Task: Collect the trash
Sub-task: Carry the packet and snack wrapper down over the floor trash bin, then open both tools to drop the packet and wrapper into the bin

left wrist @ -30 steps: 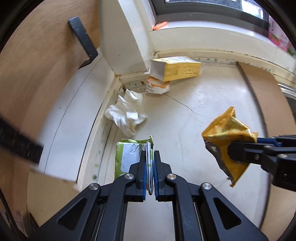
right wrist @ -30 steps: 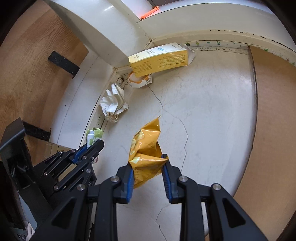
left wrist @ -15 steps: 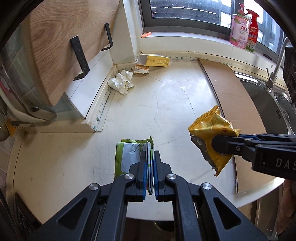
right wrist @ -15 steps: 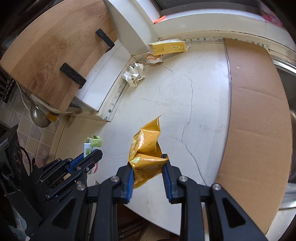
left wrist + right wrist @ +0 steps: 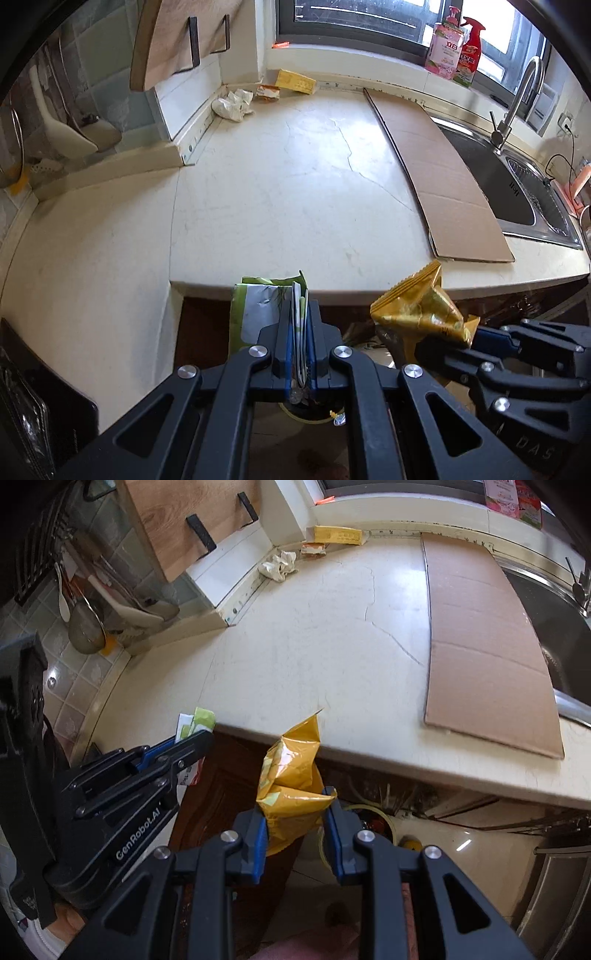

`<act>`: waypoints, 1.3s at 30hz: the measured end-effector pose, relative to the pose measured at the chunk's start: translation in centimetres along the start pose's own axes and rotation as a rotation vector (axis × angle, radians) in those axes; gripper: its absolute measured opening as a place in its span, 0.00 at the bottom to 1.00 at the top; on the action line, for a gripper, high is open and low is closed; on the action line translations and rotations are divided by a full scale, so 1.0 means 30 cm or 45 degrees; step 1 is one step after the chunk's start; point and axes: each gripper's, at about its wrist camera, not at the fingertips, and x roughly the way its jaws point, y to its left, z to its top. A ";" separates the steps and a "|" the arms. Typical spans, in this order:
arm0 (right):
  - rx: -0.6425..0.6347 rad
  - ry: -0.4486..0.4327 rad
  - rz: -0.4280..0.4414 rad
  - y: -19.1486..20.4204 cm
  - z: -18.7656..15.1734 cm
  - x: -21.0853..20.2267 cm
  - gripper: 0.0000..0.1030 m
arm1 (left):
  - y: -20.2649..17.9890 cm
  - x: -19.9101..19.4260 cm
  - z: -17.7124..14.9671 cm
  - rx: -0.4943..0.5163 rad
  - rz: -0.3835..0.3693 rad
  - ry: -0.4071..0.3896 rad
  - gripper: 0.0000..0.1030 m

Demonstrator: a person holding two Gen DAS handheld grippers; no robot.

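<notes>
Hanging past the counter edge [image 5: 332,291], left claw [image 5: 300,354] pinches green wrapper [image 5: 255,314], right claw [image 5: 297,834] yellow bag [image 5: 291,775].

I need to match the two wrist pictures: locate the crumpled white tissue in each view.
Left wrist: crumpled white tissue, upper left of centre, far counter corner.
Right wrist: crumpled white tissue, upper centre, same corner.
Shared landmark: yellow box just right of it against the wall.

Both the left gripper [image 5: 300,332] and the right gripper [image 5: 297,830] are black, angular linkages with silver screws, blue finger pads and white "GenRobot.AI" lettering.
</notes>
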 end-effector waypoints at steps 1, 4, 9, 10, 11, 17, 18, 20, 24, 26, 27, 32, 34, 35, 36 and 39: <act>-0.004 0.024 -0.012 0.005 -0.033 0.013 0.26 | 0.001 0.011 -0.020 -0.009 -0.008 0.014 0.04; -0.020 0.089 -0.049 0.004 -0.113 0.066 0.26 | 0.006 0.067 -0.084 -0.036 -0.028 0.066 0.04; -0.013 0.185 -0.095 -0.054 -0.252 0.231 0.26 | 0.010 0.217 -0.218 -0.056 -0.047 0.155 0.04; -0.013 0.203 -0.105 -0.073 -0.281 0.280 0.26 | 0.010 0.263 -0.252 -0.055 -0.046 0.175 0.04; -0.009 0.222 -0.106 -0.093 -0.306 0.326 0.26 | 0.012 0.313 -0.287 -0.057 -0.043 0.197 0.04; -0.003 0.288 -0.146 -0.247 -0.445 0.632 0.26 | 0.043 0.609 -0.482 -0.127 -0.102 0.319 0.04; -0.002 0.303 -0.152 -0.272 -0.464 0.686 0.26 | 0.044 0.653 -0.508 -0.129 -0.111 0.327 0.04; 0.011 0.338 -0.154 -0.332 -0.499 0.789 0.26 | 0.045 0.756 -0.567 -0.130 -0.140 0.354 0.05; 0.027 0.374 -0.156 -0.420 -0.541 0.974 0.26 | 0.042 0.934 -0.648 -0.114 -0.153 0.395 0.06; 0.021 0.385 -0.143 -0.445 -0.548 1.050 0.27 | 0.043 1.010 -0.683 -0.107 -0.162 0.412 0.08; 0.018 0.389 -0.140 -0.456 -0.552 1.084 0.27 | 0.038 1.037 -0.696 -0.104 -0.166 0.416 0.11; -0.008 0.418 -0.160 -0.481 -0.561 1.201 0.29 | 0.053 1.138 -0.732 -0.113 -0.155 0.438 0.27; 0.001 0.428 -0.151 -0.491 -0.575 1.215 0.33 | 0.064 1.151 -0.741 -0.105 -0.149 0.445 0.31; 0.005 0.426 -0.145 -0.487 -0.579 1.216 0.37 | 0.069 1.150 -0.747 -0.103 -0.152 0.447 0.41; 0.004 0.422 -0.146 -0.489 -0.580 1.214 0.38 | 0.075 1.144 -0.748 -0.103 -0.139 0.445 0.50; 0.004 0.430 -0.149 -0.488 -0.589 1.192 0.40 | 0.099 1.114 -0.739 -0.131 -0.124 0.446 0.78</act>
